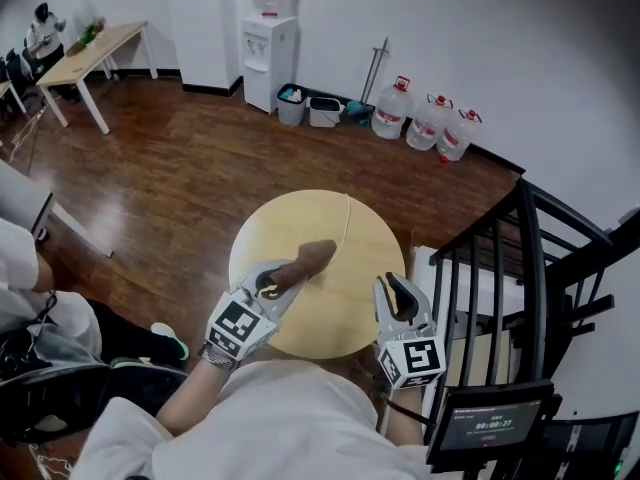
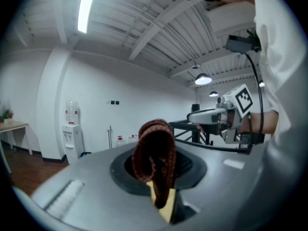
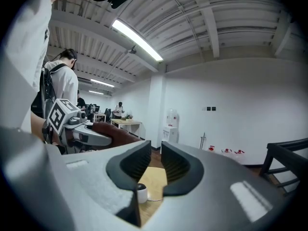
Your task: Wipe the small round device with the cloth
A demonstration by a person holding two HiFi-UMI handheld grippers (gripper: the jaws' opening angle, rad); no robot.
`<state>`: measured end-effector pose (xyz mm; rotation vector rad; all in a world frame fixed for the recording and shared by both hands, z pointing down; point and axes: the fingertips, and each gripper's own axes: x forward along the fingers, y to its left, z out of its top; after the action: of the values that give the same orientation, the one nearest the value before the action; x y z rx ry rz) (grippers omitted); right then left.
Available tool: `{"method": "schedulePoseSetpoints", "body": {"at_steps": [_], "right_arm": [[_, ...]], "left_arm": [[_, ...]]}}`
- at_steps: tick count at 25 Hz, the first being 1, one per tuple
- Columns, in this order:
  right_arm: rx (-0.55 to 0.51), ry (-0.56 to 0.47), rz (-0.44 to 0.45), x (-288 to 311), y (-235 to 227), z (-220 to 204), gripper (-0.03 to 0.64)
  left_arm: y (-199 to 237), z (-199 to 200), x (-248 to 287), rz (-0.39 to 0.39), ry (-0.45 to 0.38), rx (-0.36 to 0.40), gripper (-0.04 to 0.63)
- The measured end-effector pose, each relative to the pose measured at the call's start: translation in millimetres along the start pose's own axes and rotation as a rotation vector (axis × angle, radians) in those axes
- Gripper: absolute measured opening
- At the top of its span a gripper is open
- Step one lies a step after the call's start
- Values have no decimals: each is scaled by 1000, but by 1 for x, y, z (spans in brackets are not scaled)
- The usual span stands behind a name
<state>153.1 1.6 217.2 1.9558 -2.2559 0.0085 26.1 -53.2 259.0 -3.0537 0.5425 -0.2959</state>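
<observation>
Two grippers were working over the round wooden counter [image 1: 330, 218] at the centre of the head view. The left gripper [image 1: 283, 280], sitting lower left of centre, had its jaws clamped tight on the brown cloth [image 1: 313, 258]. The cloth poked out past the jaw tips toward the middle of the counter. In the left gripper view the knit fabric stood up in a folded loop and filled the gap between the jaws. Over to the right gripper [image 1: 398, 296], at the counter's lower right edge: its jaws were nearly together, with only a narrow slot left and nothing pinched in it. Down through that slot, low in the right gripper view, sat the small round device [image 3: 141, 192], white with a dark top, on the wood. It sat close against the left-hand jaw's edge and was partly covered by it; whether they touched, I couldn't tell. In the head view I couldn't pick the device out. The cloth and the device were apart, each at its own gripper. Along the top of the head view a water cooler [image 1: 268, 53] and three water jugs [image 1: 430, 120] stood by the wall, and a black railing [image 1: 525, 258] filled the right side.
</observation>
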Motion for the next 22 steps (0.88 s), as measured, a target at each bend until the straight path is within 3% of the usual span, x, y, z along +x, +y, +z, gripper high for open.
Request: {"method": "schedulePoseSetpoints", "body": {"at_steps": [3,12,22], "right_arm": [[49,16,-13,-5,-3,-2,5],[178,-27,-47,-26,4,17,3],[134,13,-90,-30,33,17,3]], "left_arm": [[-6,0,0,-15,-10,-3,72],[-14,11,-19,-42,-42,-17,72],[-14,7,-37,-66,-36,14,72]]}}
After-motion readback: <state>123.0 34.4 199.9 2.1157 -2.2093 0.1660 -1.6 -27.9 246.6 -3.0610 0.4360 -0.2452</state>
